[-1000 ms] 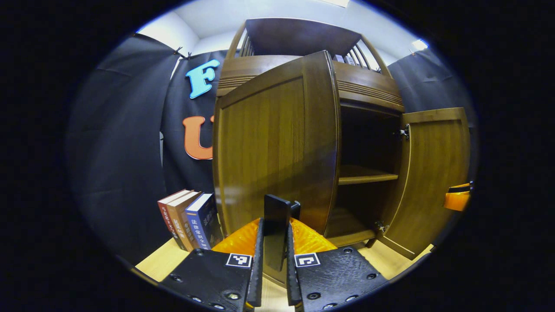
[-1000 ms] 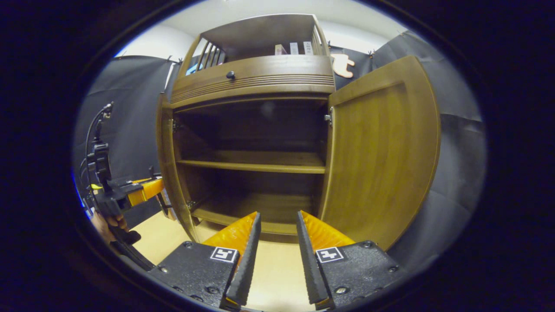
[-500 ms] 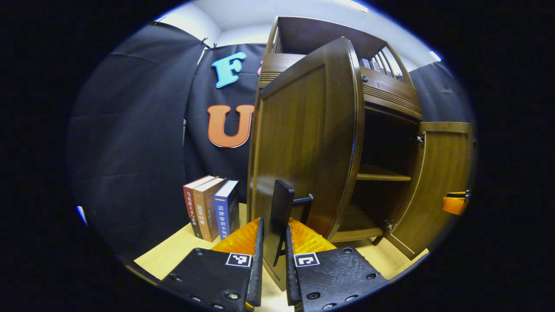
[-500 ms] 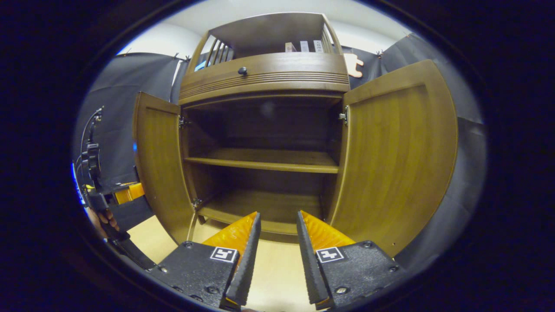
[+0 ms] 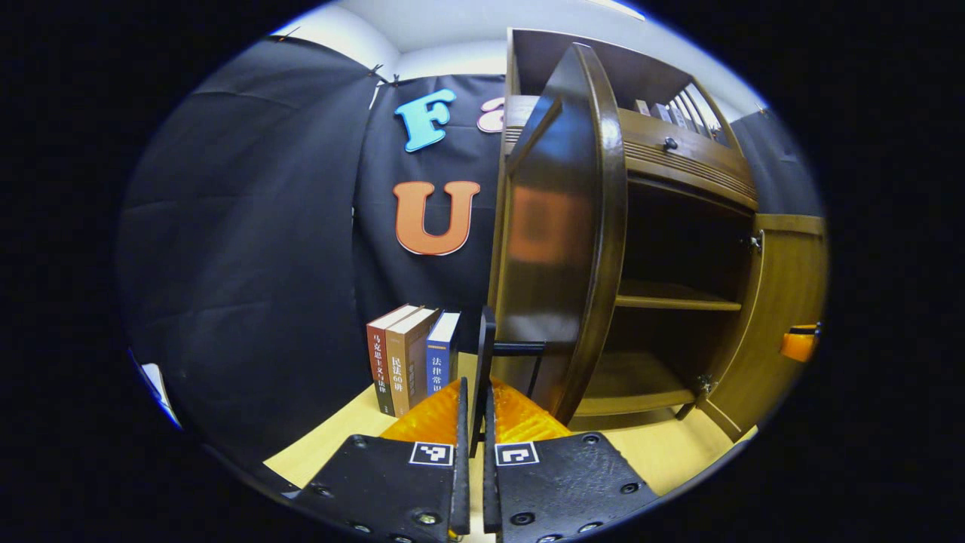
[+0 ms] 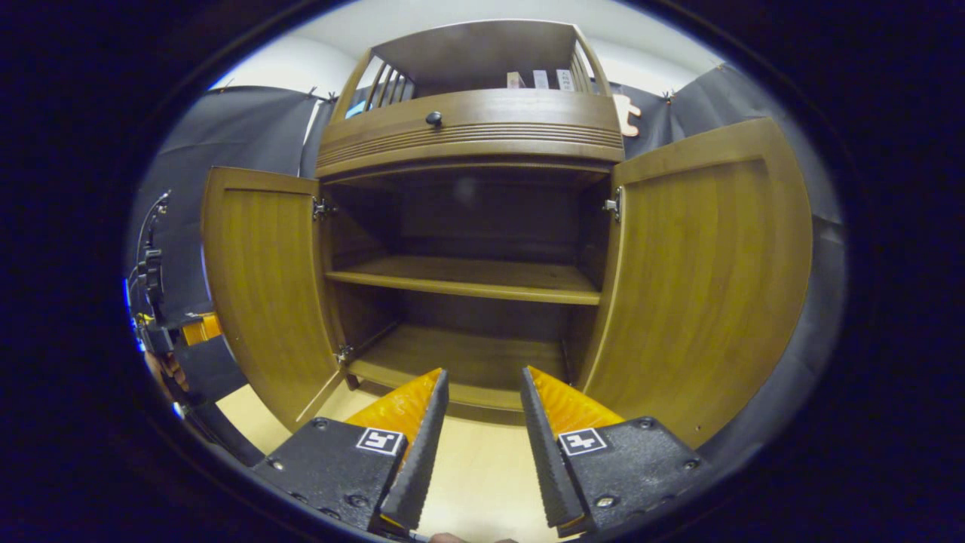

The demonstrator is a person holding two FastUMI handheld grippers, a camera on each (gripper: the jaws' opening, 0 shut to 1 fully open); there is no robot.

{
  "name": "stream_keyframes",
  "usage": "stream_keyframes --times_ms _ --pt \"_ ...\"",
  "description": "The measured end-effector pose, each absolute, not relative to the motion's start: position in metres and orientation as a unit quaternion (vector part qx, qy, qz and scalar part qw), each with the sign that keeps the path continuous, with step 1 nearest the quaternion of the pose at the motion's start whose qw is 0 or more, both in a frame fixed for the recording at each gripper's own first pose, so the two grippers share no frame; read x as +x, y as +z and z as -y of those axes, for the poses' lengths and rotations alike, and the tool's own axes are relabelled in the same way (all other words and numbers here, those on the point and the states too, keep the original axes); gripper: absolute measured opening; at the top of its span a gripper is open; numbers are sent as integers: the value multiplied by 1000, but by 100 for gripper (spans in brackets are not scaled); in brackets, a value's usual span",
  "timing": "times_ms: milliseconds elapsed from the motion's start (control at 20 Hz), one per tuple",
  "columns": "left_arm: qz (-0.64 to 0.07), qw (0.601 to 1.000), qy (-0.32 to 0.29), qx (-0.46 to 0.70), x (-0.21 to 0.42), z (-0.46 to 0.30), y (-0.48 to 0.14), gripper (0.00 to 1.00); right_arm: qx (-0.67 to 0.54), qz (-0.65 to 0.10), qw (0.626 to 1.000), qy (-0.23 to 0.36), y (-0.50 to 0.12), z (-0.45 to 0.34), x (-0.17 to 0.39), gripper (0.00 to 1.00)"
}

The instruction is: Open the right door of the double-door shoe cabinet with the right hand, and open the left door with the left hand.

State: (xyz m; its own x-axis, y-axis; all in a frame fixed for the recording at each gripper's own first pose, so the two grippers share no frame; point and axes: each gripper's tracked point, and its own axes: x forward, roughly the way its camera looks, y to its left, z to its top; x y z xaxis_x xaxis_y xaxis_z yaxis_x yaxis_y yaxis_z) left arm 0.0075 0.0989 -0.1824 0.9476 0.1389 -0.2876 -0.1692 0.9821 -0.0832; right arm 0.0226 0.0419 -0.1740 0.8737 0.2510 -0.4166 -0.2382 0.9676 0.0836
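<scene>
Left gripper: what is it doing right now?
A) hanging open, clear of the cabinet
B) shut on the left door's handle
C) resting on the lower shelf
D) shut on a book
B: in the left gripper view, the left gripper has both fingers pressed on the dark handle of the left door.

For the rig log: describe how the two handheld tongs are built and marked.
The right tongs have two wedge-shaped fingers with ribbed inner faces, each on a black textured plate with screw heads and a square black-and-white marker. The left tongs have the same plates and markers. Farther off in the right gripper view, the left unit carries black cables on its body.
</scene>
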Motion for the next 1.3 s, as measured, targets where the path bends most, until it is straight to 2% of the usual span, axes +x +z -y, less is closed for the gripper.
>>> stream_keyframes --times_ms 250,300,350,450,700,750,800,850,900,950,1100,1150,1300 --pt "-136 985 100 -37 -11 -125 -179 4 13 -213 969 125 -169 -41 26 64" --pt "-135 984 115 -31 -16 -136 -179 14 12 -214 969 126 -168 -41 29 64" --pt "-132 983 128 -29 -20 -145 -176 0 10 -214 969 127 -167 -42 31 64" --pt "-125 980 150 -31 -29 -161 -168 0 8 -211 969 131 -163 -44 35 63" --pt "-101 982 162 -10 -36 -160 -139 0 6 -191 972 138 -144 -47 40 64" --pt "-93 983 157 -9 -33 -154 -130 14 7 -186 973 138 -139 -47 38 64" --pt "-82 985 153 -10 -36 -144 -119 4 7 -181 974 135 -133 -45 37 65" --pt "-73 987 141 -14 -35 -133 -107 0 6 -177 975 133 -129 -42 38 65" --pt "-62 989 130 -17 -33 -120 -96 26 5 -171 977 131 -122 -39 37 71" --pt "-51 991 119 -18 -31 -108 -86 36 4 -165 978 128 -117 -37 37 77" --pt "-29 995 88 -27 -22 -76 -59 68 7 -147 982 119 -100 -31 34 80" --pt "-22 996 78 -31 -19 -65 -53 72 10 -143 983 116 -95 -29 34 78" --pt "-15 997 54 -45 -10 -39 -40 84 15 -131 986 104 -84 -19 33 86"
